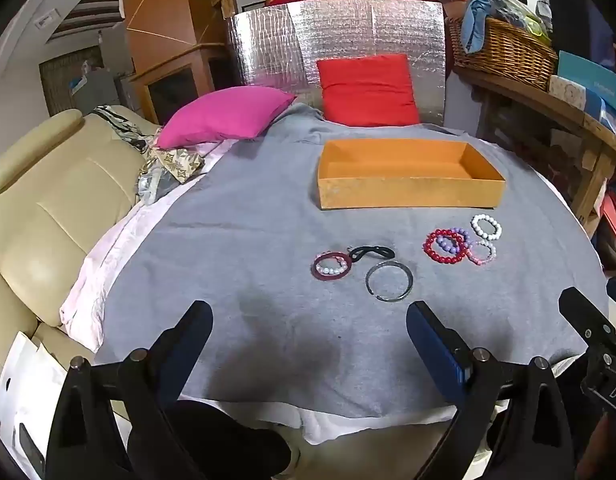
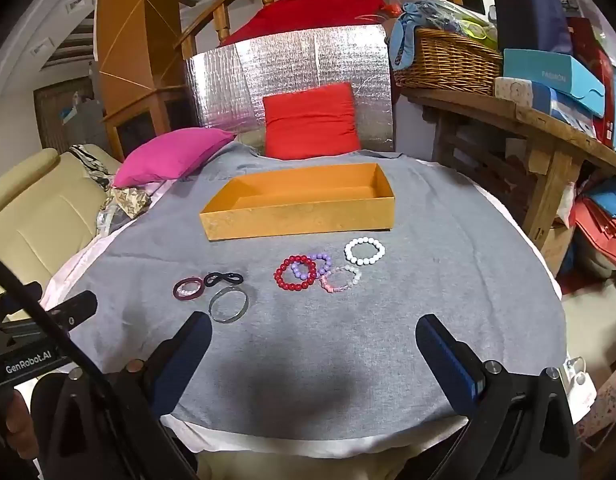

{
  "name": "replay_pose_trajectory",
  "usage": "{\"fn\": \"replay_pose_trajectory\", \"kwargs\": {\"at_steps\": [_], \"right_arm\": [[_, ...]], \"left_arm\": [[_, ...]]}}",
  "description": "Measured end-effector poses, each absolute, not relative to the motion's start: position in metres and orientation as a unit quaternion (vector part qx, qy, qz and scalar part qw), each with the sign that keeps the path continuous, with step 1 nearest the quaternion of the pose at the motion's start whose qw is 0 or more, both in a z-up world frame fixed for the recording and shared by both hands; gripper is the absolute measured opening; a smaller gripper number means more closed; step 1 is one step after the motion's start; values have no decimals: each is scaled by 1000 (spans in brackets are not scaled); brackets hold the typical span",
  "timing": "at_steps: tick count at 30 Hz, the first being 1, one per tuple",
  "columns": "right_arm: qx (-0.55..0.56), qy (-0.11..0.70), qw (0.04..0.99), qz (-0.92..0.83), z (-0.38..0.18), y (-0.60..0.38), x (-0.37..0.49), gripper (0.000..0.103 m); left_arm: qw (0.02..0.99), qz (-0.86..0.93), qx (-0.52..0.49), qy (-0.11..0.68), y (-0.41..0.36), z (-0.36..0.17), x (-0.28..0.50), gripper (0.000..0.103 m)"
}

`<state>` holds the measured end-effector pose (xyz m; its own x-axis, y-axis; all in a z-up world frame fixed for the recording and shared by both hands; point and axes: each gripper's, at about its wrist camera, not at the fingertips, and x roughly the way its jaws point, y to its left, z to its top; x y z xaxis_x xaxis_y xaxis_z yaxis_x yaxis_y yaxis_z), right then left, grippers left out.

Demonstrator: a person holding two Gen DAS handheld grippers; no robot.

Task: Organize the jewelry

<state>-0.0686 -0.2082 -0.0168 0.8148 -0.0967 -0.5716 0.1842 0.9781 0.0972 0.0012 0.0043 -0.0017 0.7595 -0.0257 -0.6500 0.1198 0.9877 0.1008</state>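
Note:
An empty orange box sits at the far side of a grey cloth. In front of it lie bracelets: a white bead one, a red bead one, a purple one, a pink-and-clear one, a dark red ring with clear beads inside, a black loop and a grey bangle. My left gripper and right gripper are open and empty, near the cloth's front edge.
A pink cushion and a red cushion lie behind the box before a silver foil panel. A beige sofa is to the left. A wooden shelf with a wicker basket and boxes stands to the right.

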Motion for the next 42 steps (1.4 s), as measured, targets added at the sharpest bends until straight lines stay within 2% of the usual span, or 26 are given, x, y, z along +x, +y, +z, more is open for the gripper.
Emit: {"fn": "replay_pose_trajectory", "kwargs": {"at_steps": [42], "right_arm": [[89,325,938,-83,-34,-215,-55,103]], "left_arm": [[933,-34,101,345,-10,-11,2,97]]}}
